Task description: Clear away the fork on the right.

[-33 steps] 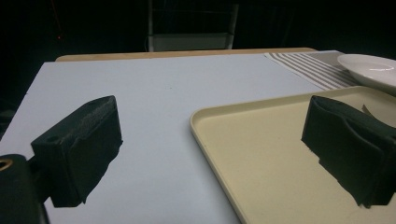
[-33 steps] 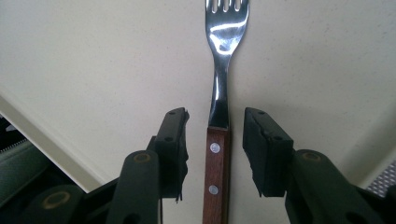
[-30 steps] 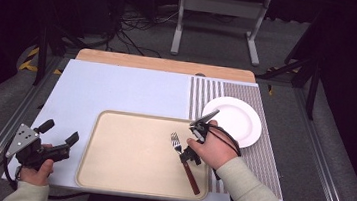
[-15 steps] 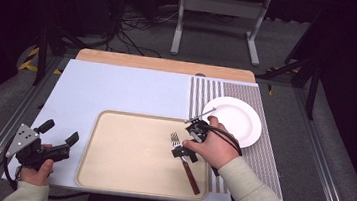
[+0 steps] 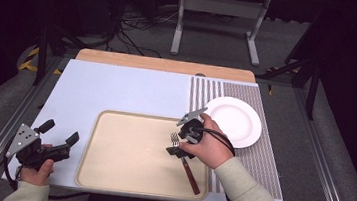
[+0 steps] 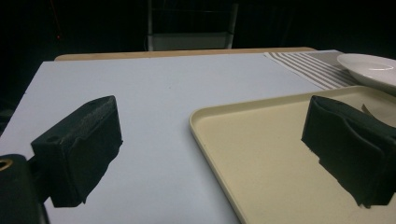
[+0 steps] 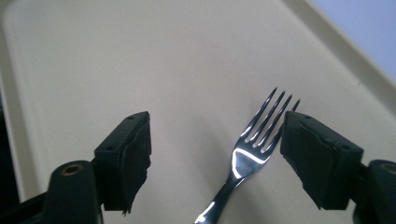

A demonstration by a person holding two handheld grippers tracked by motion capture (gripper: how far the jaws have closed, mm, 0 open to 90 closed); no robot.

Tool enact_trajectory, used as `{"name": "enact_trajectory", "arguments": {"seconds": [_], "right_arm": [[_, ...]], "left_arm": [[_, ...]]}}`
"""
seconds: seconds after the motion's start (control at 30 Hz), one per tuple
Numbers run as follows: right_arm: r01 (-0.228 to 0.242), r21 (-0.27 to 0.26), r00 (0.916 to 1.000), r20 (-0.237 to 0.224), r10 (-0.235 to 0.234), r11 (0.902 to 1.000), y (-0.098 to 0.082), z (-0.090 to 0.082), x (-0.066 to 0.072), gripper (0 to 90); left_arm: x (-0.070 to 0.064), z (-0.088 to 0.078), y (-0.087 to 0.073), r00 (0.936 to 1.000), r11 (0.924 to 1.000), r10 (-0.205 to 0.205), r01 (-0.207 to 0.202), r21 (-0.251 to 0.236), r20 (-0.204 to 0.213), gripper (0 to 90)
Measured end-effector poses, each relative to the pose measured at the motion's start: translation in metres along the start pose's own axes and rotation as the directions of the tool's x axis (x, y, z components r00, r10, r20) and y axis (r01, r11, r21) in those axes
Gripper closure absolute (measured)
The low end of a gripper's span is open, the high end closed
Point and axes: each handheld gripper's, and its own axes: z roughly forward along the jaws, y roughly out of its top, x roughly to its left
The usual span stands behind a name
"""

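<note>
Two grippers in play. Right gripper (image 5: 177,147) sits low over the tray (image 5: 123,175), jaws spread wide and straddling the fork (image 5: 184,157), nothing pinched yet. Fork lies flat on the tray's right part, tines pointing toward the tray's far side, reddish-brown handle running toward the tray's near right corner. Likely step: grab the fork. To do it well, centre the jaws first: in the right gripper view the fork (image 7: 254,149) sits close to the right-hand jaw and well off the left-hand one, so shift across before closing, get low enough to catch the neck just behind the tines, close square so it doesn't skid on the smooth tray.

Left gripper (image 5: 56,143) rests just off the tray's left edge, jaws spread, empty.

High view gives the overall layout: white plate (image 5: 233,120) just beyond the tray's far right corner, on the striped mat (image 5: 261,159). Right gripper view gives the tine-to-jaw offset, which the hand hides from above. Left gripper view gives the tray rim (image 6: 210,140) up close between its jaws
</note>
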Motion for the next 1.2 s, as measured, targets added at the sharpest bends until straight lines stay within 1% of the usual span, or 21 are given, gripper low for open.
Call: {"name": "enact_trajectory", "arguments": {"seconds": [0.03, 0.07, 0.1, 0.17, 0.23, 0.3, 0.37, 0.5, 0.57, 0.67, 0.8, 0.87, 0.93, 0.97, 1.0, 1.07, 1.2], "right_arm": [[0.035, -0.008, 0.9994, 0.006, -0.035, 0.9994, 0.001, 0.001, -0.001, 32.4], [0.081, -0.002, 0.9967, 0.003, -0.081, 0.9967, 0.002, 0.002, -0.001, 39.6], [0.111, 0.001, 0.9938, 0.000, -0.111, 0.9938, 0.003, 0.004, -0.001, 45.8], [0.142, 0.008, 0.9898, -0.014, -0.142, 0.9898, 0.004, 0.006, -0.002, 55.6], [0.167, 0.006, 0.9854, -0.036, -0.166, 0.9860, 0.003, 0.010, -0.003, 67.6], [0.214, 0.018, 0.9765, -0.034, -0.213, 0.9768, 0.004, 0.012, -0.005, 80.5], [0.242, 0.013, 0.9697, -0.036, -0.242, 0.9701, 0.004, 0.013, -0.006, 89.7], [0.277, 0.012, 0.9608, -0.020, -0.276, 0.9609, 0.004, 0.017, -0.009, 90.0], [0.270, 0.009, 0.9627, -0.027, -0.269, 0.9629, 0.004, 0.020, -0.009, 90.0], [0.270, 0.018, 0.9625, -0.029, -0.270, 0.9626, 0.003, 0.024, -0.010, 90.0], [0.267, 0.018, 0.9633, -0.028, -0.267, 0.9634, 0.002, 0.031, -0.011, 90.0], [0.264, 0.024, 0.9644, -0.022, -0.264, 0.9642, 0.001, 0.034, -0.012, 90.0], [0.269, 0.023, 0.9632, -0.018, -0.268, 0.9630, 0.001, 0.036, -0.012, 90.0], [0.260, 0.028, 0.9655, -0.016, -0.260, 0.9651, 0.001, 0.037, -0.012, 90.0], [0.265, 0.026, 0.9643, -0.015, -0.264, 0.9640, 0.001, 0.038, -0.012, 90.0], [0.260, 0.038, 0.9657, -0.011, -0.260, 0.9649, 0.000, 0.039, -0.013, 90.0], [0.254, 0.040, 0.9671, -0.004, -0.254, 0.9663, -0.001, 0.042, -0.015, 90.0]], "left_arm": [[0.000, 0.000, 0.000, 1.0000, 1.0000, 0.000, 0.000, 0.000, 0.000, 5.4], [0.000, 0.000, 0.000, 1.0000, 1.0000, 0.001, -0.001, 0.001, 0.001, 5.4], [0.000, 0.000, 0.000, 1.0000, 1.0000, 0.001, -0.001, 0.001, 0.001, 5.4], [0.000, 0.000, 0.000, 1.0000, 1.0000, 0.000, 0.000, 0.000, 0.000, 5.4], [0.001, 0.000, 0.000, 1.0000, 1.0000, 0.002, -0.002, 0.002, 0.001, 5.4], [0.001, 0.000, 0.000, 1.0000, 1.0000, 0.001, -0.001, 0.001, 0.001, 5.4], [0.001, 0.000, 0.000, 1.0000, 1.0000, 0.001, -0.001, 0.001, 0.001, 5.4], [0.001, 0.000, 0.000, 1.0000, 1.0000, 0.003, -0.003, 0.002, 0.001, 5.4], [0.001, 0.000, 0.000, 1.0000, 1.0000, 0.003, -0.003, 0.002, 0.001, 5.4], [0.001, 0.000, 0.000, 1.0000, 1.0000, 0.001, -0.001, 0.002, 0.001, 5.4], [0.001, 0.000, 0.000, 1.0000, 1.0000, 0.003, -0.003, -0.001, 0.000, 5.4], [0.001, 0.000, 0.000, 1.0000, 1.0000, 0.001, -0.001, 0.002, 0.001, 5.4], [0.001, 0.000, 0.000, 1.0000, 1.0000, 0.003, -0.003, 0.002, 0.002, 5.4], [0.001, 0.000, 0.000, 1.0000, 1.0000, 0.002, -0.002, 0.001, 0.001, 5.4], [0.001, 0.000, 0.000, 1.0000, 1.0000, 0.003, -0.003, 0.001, 0.001, 5.4], [0.001, 0.000, 0.000, 1.0000, 1.0000, 0.002, -0.002, 0.001, 0.001, 5.4], [0.001, 0.000, 0.000, 1.0000, 1.0000, 0.001, -0.001, 0.001, 0.002, 5.4]]}}
